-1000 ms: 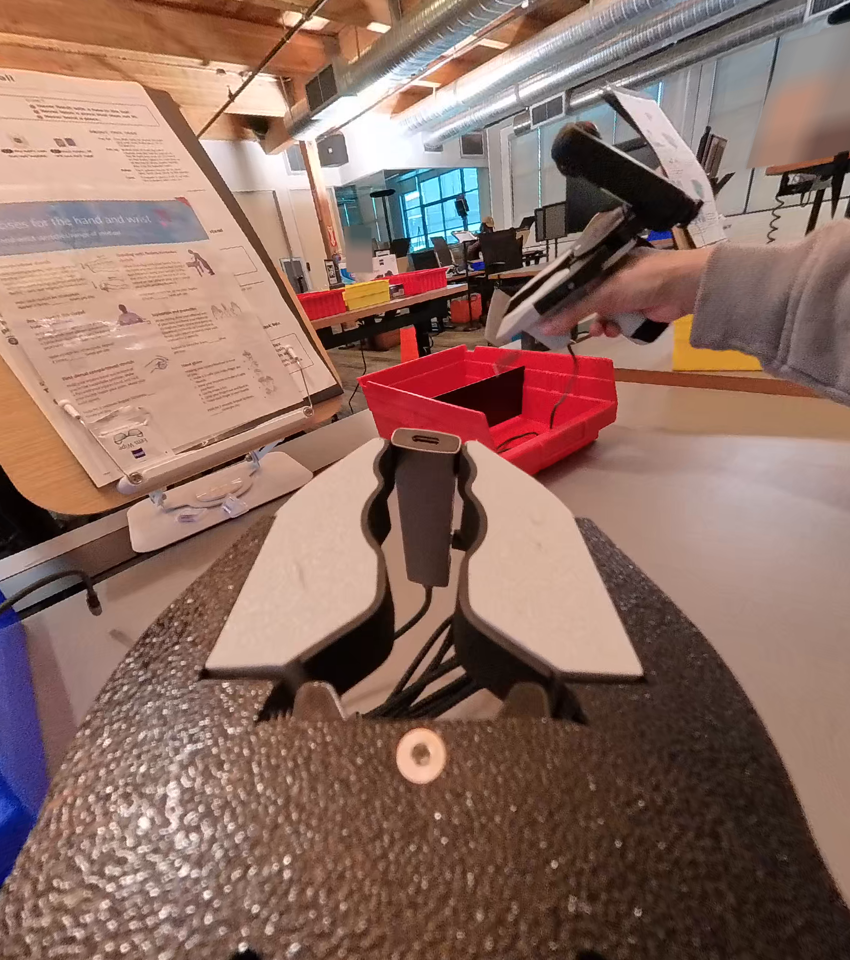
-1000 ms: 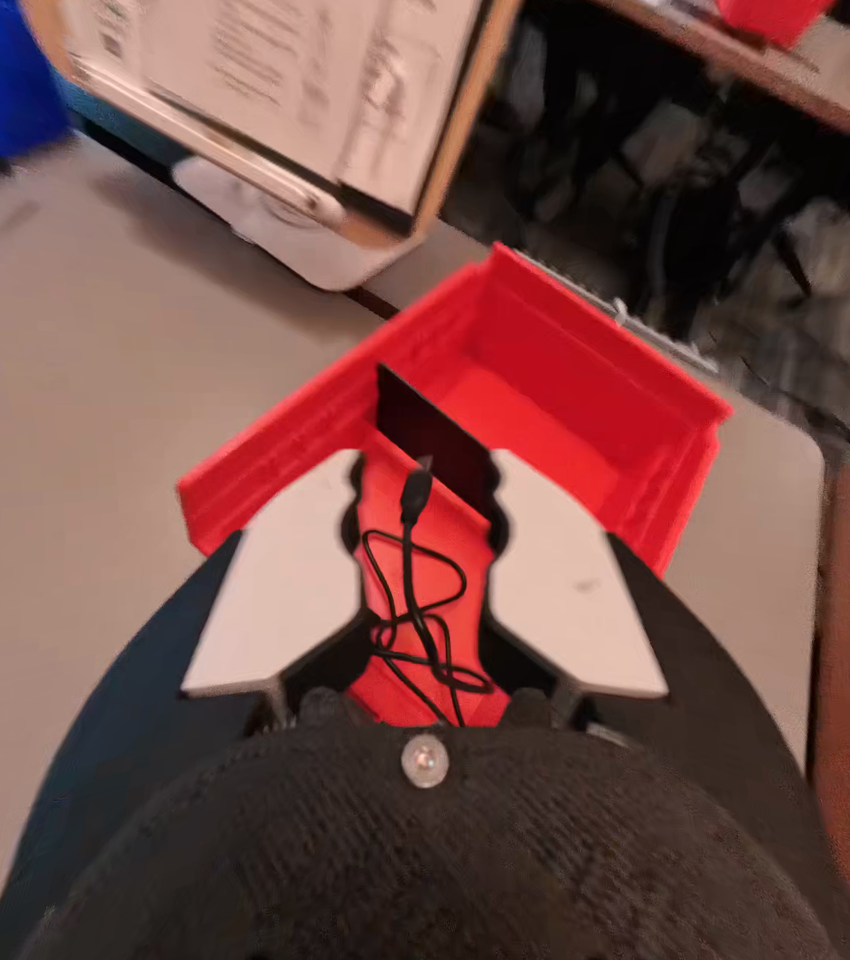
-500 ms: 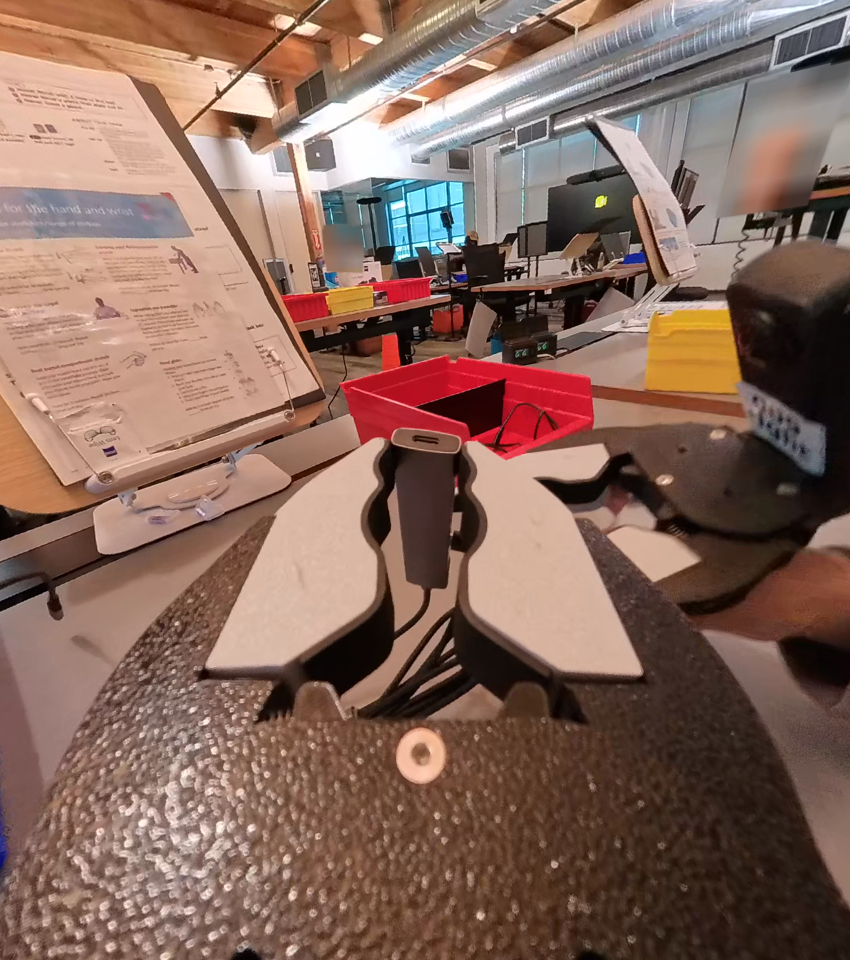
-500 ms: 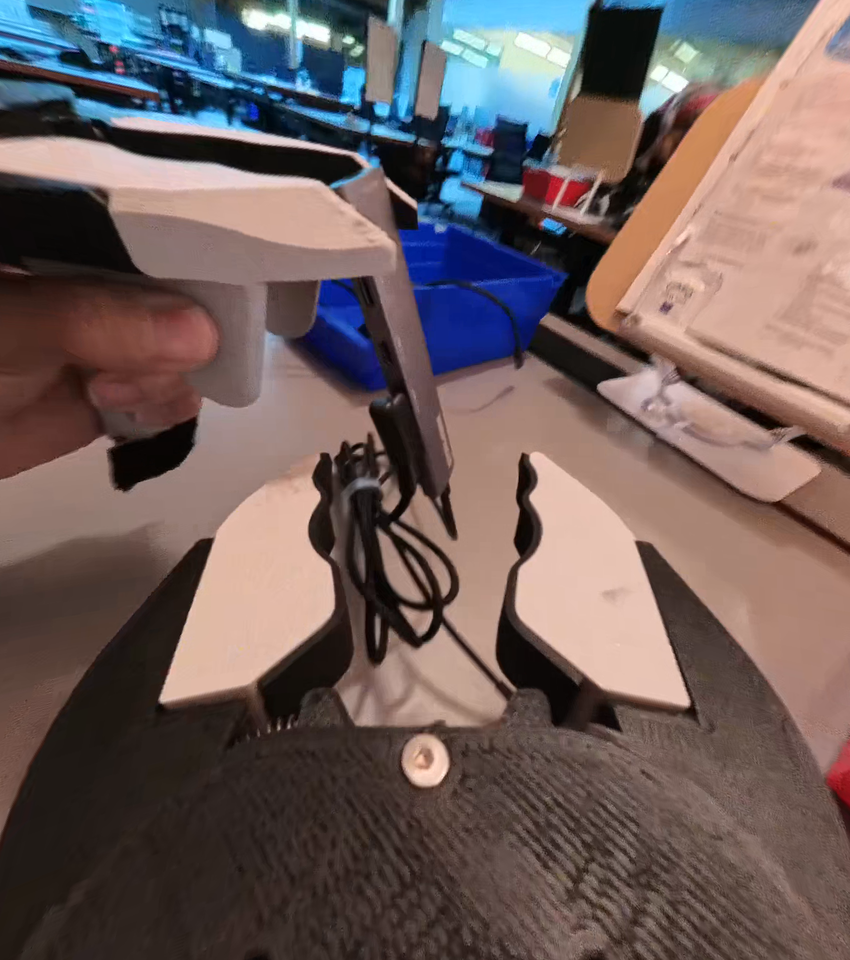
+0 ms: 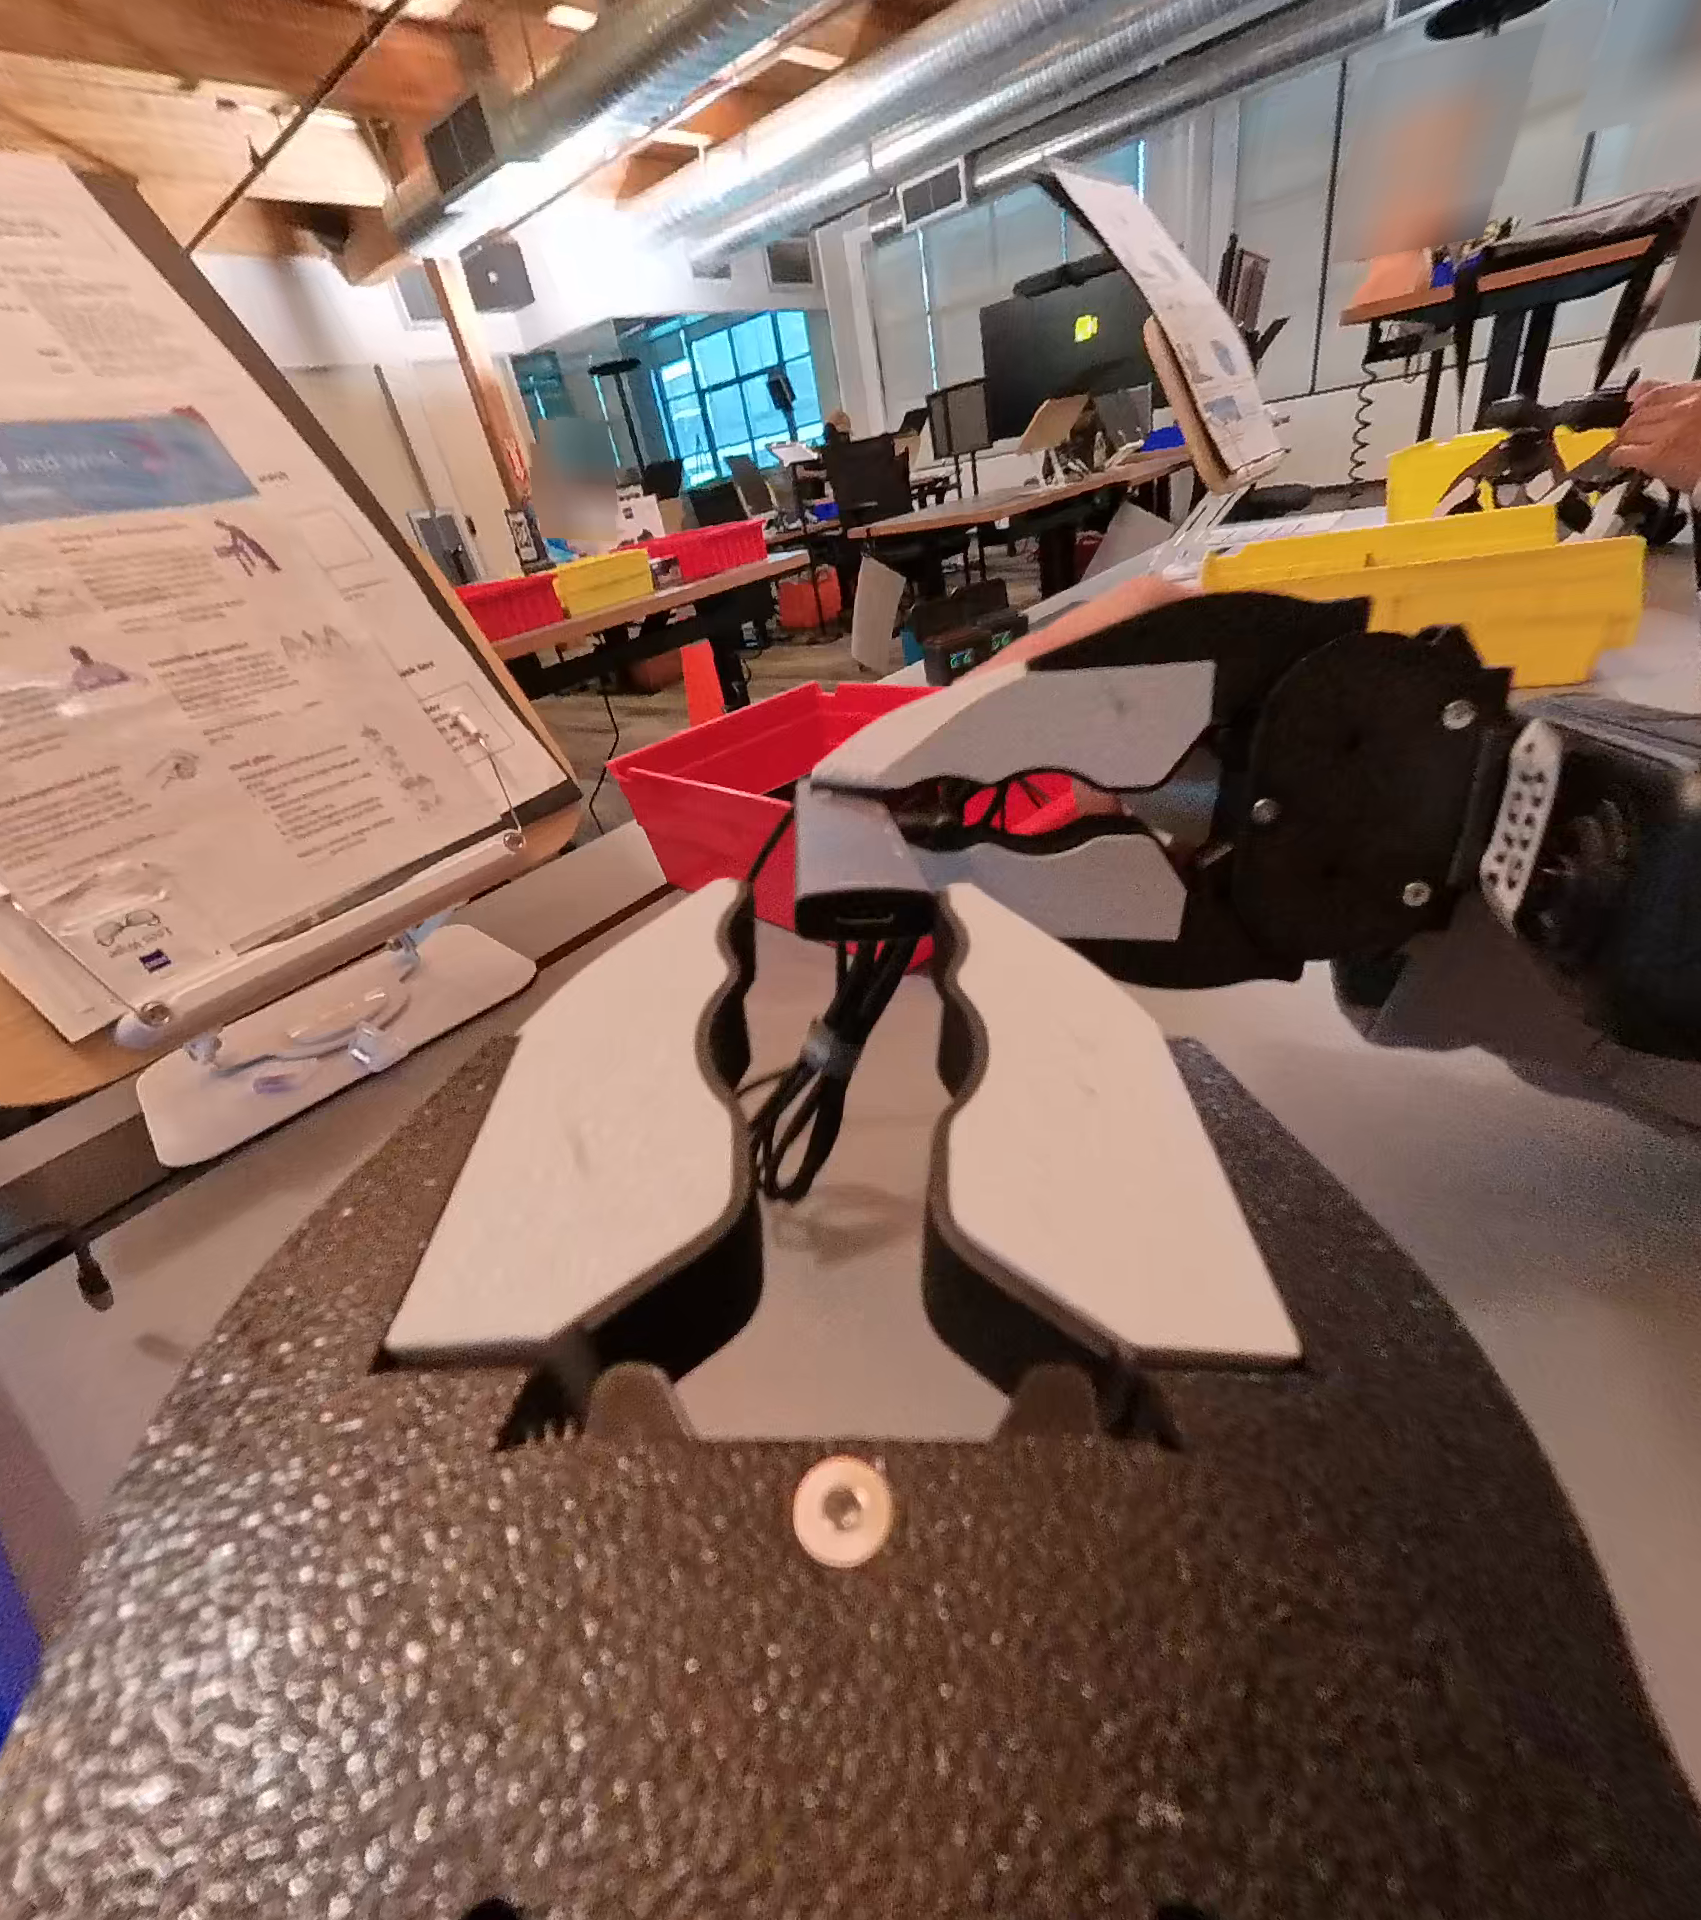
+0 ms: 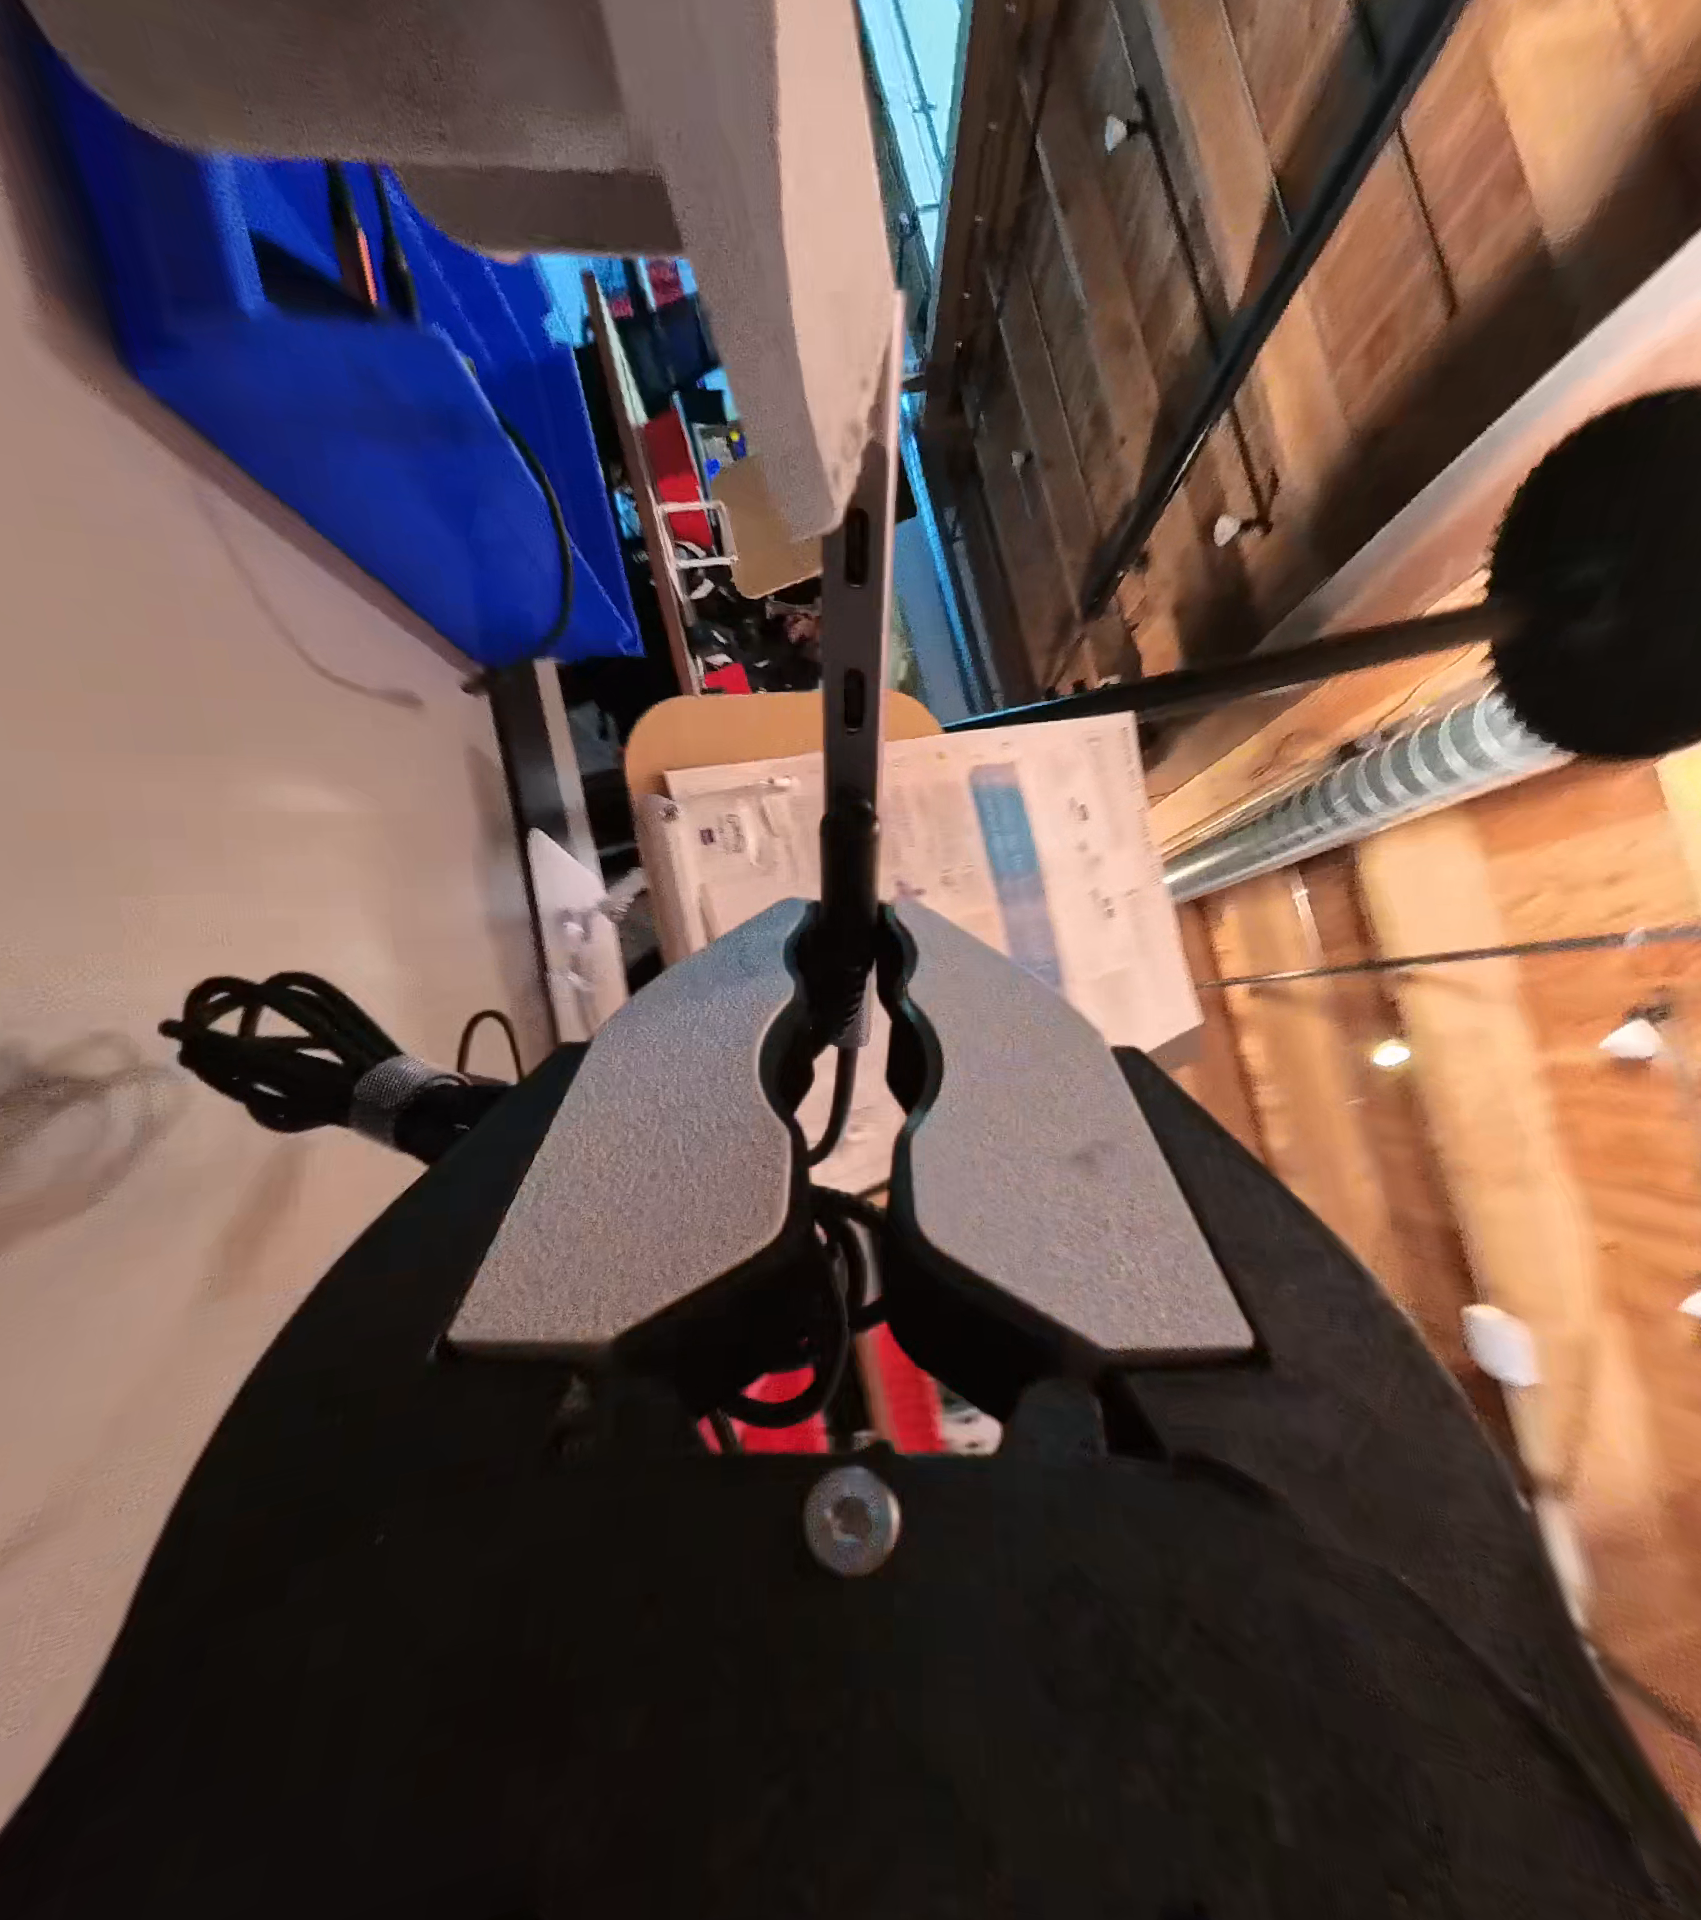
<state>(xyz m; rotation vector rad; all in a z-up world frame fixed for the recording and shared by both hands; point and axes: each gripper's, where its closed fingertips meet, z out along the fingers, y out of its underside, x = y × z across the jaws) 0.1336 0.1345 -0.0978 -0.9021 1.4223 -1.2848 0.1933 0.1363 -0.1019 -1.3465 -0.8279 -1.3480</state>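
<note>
On the grey table (image 5: 1448, 1195) the left gripper (image 5: 841, 935) gapes (empty) while the right gripper (image 5: 872, 821) pinches the grey hub (image 5: 851, 883)

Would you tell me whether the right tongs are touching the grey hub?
Touching: the right wrist view shows the right tongs clamped on the grey hub.

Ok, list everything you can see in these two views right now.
USB hub: one, grey, mid-air, centre.
cable bundle: one, black, hanging from the hub.
red bin: one, red, behind the hub.
yellow bins: two, yellow, far right.
blue bin: one, blue, left edge.
document stand: one, wooden, holding a printed sheet, left.
table: one, grey, under everything.
right gripper: one, grey fingers, shut on the hub.
left gripper: one, grey fingers, open, a fingertip either side of the hub.
</note>
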